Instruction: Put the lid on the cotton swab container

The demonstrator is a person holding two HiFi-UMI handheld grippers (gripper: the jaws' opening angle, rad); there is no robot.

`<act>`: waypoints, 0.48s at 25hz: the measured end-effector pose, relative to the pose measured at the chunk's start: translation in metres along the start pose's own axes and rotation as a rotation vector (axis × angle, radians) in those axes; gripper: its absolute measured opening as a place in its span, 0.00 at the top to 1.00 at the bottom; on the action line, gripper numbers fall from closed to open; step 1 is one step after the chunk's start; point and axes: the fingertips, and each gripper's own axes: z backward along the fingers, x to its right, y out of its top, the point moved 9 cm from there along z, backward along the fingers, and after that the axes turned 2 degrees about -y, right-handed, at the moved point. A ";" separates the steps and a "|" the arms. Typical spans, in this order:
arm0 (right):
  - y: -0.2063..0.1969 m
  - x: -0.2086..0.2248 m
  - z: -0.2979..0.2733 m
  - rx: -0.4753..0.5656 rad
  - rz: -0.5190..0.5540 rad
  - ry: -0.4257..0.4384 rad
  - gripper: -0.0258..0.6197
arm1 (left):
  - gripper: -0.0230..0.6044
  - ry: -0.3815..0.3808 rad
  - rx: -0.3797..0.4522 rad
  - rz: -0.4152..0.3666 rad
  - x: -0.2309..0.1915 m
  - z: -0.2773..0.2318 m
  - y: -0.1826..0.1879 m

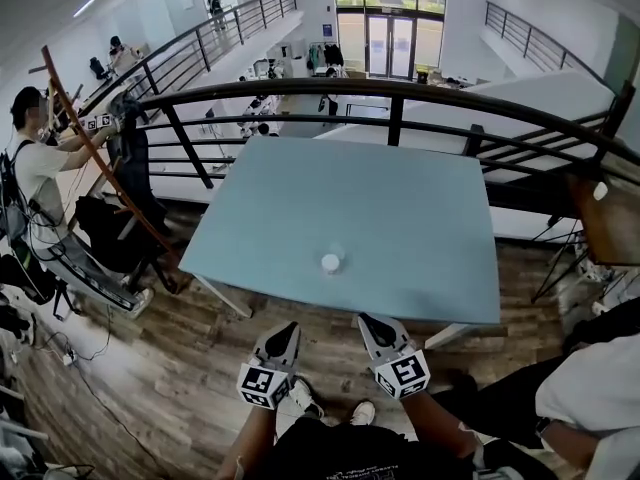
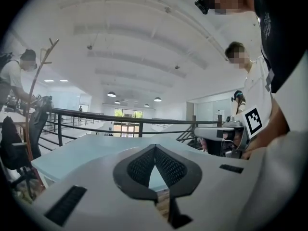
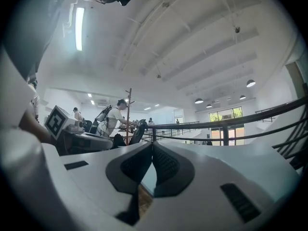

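The head view looked steeply down on the table (image 1: 400, 218) and railing (image 1: 397, 90). Cameras on the left gripper (image 1: 290, 329) and right gripper (image 1: 365, 320) faced level across that tabletop toward the same railing, apparently from just off its near edge.

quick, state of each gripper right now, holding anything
Left gripper: closed, jaws together, holding nothing.
Right gripper: closed, jaws together, holding nothing.

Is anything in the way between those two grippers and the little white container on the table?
Nothing visible. Only bare blue table lies between the left gripper, the right gripper and the white container near its front edge.
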 end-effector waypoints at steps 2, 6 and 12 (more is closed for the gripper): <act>-0.001 0.001 -0.006 -0.012 0.008 0.002 0.93 | 0.94 -0.009 -0.005 -0.024 -0.007 -0.005 0.000; -0.002 0.002 -0.026 -0.022 0.035 -0.011 0.93 | 0.94 -0.052 -0.016 -0.057 -0.027 -0.023 0.000; 0.013 -0.009 -0.065 -0.028 0.076 -0.012 0.93 | 0.94 -0.170 -0.057 -0.080 -0.061 -0.046 -0.002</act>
